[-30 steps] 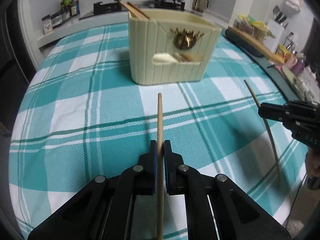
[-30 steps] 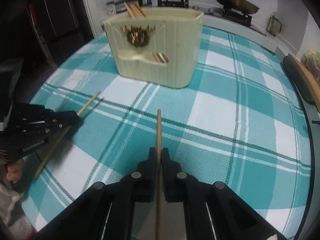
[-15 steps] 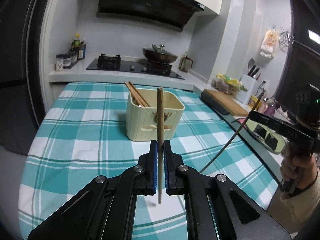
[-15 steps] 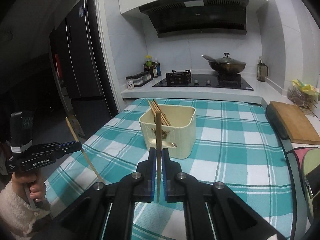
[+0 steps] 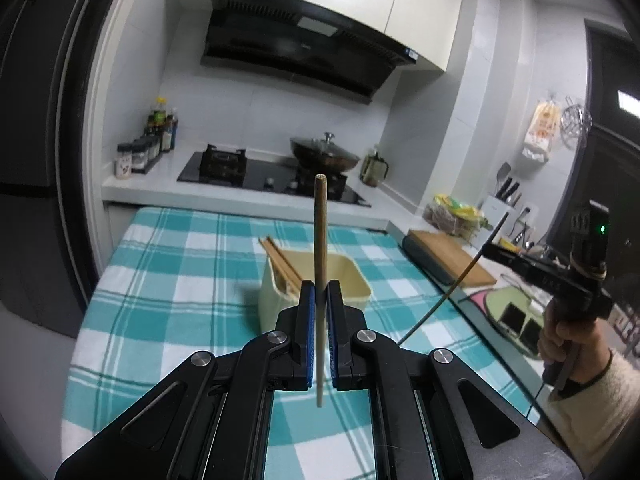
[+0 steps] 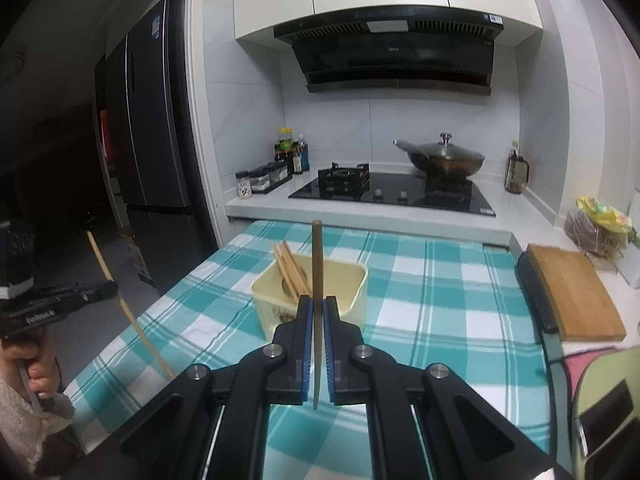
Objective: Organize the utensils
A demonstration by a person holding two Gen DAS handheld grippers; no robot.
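While clamped, left tongs [image 5: 320,292] grip chopstick [image 5: 320,232], cream holder [image 5: 352,276] beyond

A holder [image 5: 316,280] is set on the table [image 5: 168,280], with chopsticks [image 5: 280,264] leaned in its left end. Behind the holder, a hob [image 6: 392,192] is placed on the counter [image 6: 260,202], with a wok [image 6: 440,160] on its right burner. Jars [image 6: 264,176] are lined up left of the hob and a cutting board [image 6: 572,292] is laid right of the holder. Before the holder, one chopstick [image 5: 320,240] is clamped upright in the left gripper [image 5: 319,292], another [image 6: 316,264] in the right gripper [image 6: 317,304].
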